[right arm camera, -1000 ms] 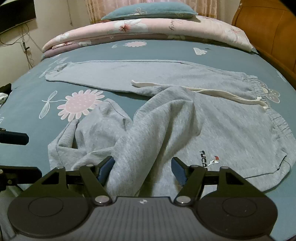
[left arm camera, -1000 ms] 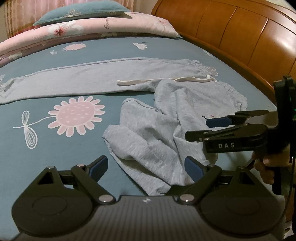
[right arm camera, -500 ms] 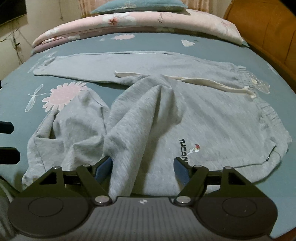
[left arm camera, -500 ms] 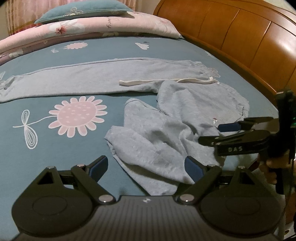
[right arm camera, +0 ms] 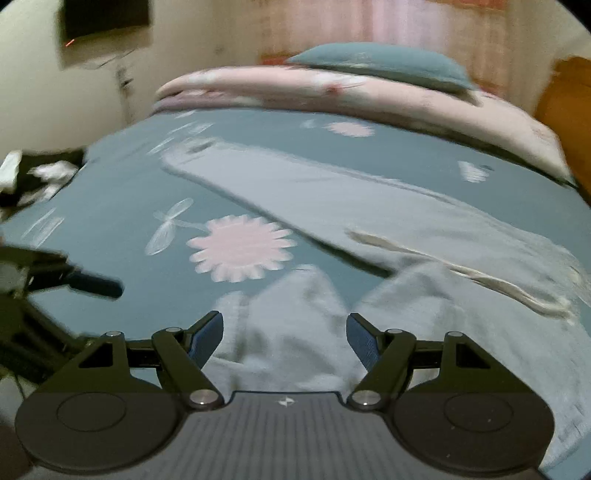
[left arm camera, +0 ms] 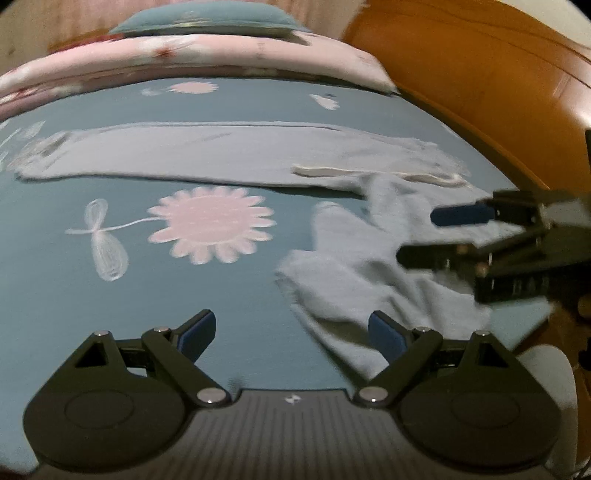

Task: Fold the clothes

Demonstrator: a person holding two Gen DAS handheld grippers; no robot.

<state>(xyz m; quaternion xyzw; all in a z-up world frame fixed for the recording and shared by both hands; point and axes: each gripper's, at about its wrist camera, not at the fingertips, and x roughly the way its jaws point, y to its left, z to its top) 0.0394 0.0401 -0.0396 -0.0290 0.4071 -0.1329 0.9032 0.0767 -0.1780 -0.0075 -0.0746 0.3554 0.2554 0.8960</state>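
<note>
Grey sweatpants (left arm camera: 221,155) lie on the teal flowered sheet (left arm camera: 74,295). One leg is stretched flat across the bed. The other leg is crumpled (left arm camera: 351,280) near the front, and a white drawstring (left arm camera: 369,171) lies at the waist. My left gripper (left arm camera: 291,328) is open over bare sheet, its right fingertip at the crumpled leg's edge. My right gripper (right arm camera: 284,328) is open above the crumpled leg (right arm camera: 295,325) and its pads do not press the cloth. In the left wrist view the right gripper (left arm camera: 436,236) hovers over the pants at the right. One left finger (right arm camera: 96,286) shows in the right wrist view.
A folded pink quilt (left arm camera: 184,55) with a teal pillow (left arm camera: 203,18) on it lies along the far side. A wooden headboard (left arm camera: 480,74) borders the bed on the right. A dark screen (right arm camera: 107,18) hangs on the wall, and black-and-white items (right arm camera: 37,177) sit past the bed's left edge.
My left gripper slid left, so the crumpled leg now lies right of its jaws. My right gripper rose and rolled, tilting its view, and its jaws stand slightly wider.
</note>
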